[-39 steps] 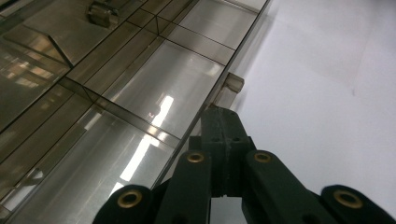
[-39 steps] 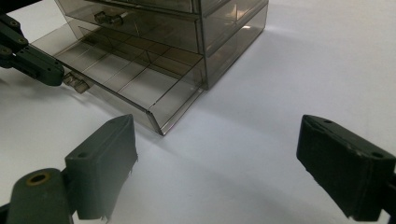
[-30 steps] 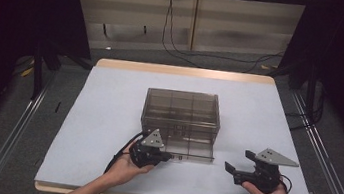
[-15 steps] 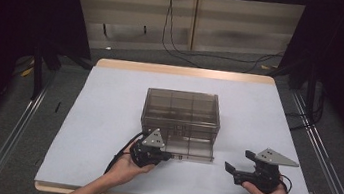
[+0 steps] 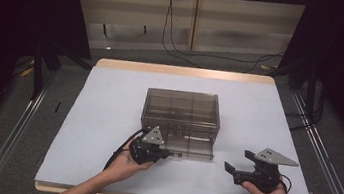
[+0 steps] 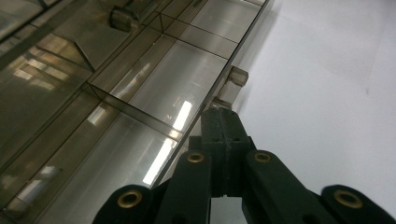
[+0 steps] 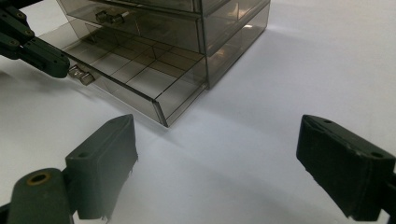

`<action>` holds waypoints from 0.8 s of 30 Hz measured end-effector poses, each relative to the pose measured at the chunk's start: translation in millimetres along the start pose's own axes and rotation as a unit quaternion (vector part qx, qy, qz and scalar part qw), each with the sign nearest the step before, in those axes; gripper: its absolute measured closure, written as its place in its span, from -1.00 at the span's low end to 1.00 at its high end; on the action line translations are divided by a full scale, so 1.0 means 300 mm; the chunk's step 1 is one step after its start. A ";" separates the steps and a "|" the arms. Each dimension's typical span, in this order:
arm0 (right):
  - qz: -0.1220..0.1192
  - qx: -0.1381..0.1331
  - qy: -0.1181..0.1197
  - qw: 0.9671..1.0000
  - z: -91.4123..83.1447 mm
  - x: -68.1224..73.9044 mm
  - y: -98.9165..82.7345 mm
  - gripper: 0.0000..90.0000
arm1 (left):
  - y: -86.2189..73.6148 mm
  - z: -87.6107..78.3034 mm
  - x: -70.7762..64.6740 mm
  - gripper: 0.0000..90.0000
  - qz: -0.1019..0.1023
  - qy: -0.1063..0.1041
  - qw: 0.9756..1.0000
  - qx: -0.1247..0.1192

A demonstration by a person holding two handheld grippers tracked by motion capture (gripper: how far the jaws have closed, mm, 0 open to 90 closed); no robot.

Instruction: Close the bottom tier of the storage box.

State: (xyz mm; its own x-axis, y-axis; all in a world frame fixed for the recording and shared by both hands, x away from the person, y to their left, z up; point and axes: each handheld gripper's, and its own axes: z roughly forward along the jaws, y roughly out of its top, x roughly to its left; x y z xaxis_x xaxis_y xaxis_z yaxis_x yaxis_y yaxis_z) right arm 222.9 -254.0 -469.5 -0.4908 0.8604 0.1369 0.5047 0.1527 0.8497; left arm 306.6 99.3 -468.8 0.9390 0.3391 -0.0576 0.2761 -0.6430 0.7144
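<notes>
A smoky clear drawer box point(image 5: 182, 109) stands mid-table, its bottom drawer point(image 5: 192, 149) pulled out toward me. My left gripper point(image 5: 166, 153) lies at the drawer's front, jaws shut, with its tips on the near end of the small clear drawer handle point(image 6: 235, 77). From the right gripper view the same handle point(image 7: 80, 75) juts out from the left gripper's tip point(image 7: 60, 65). The drawer's compartments point(image 7: 140, 70) look empty. My right gripper point(image 5: 239, 162) rests on the table to the drawer's right, open point(image 7: 217, 158), nothing between its jaws.
The white table point(image 5: 110, 94) has bare room on all sides of the box. An upper drawer with its own clear handle point(image 7: 109, 17) is pushed in. Cables point(image 5: 178, 32) lie on the floor beyond the far edge; metal rails point(image 5: 14, 127) run along both sides.
</notes>
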 end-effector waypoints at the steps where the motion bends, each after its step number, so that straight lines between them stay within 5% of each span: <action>1: 0.001 -0.001 0.000 1.000 -0.001 0.000 0.000 -0.73 | 0.003 -0.001 0.001 1.00 0.001 -0.002 1.000 0.004; 24: 0.000 -0.001 0.000 1.000 0.001 0.002 0.000 -0.72 | 0.014 0.011 0.014 1.00 -0.006 -0.002 1.000 -0.016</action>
State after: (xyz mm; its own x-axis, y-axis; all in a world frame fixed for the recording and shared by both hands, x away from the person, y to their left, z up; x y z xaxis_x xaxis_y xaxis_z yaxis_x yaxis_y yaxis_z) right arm 222.9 -253.4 -469.5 -0.4902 0.8608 0.1369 0.5033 0.1514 0.8507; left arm 312.4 95.8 -468.3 0.9363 0.3441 -0.0699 0.2814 -0.6161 0.7357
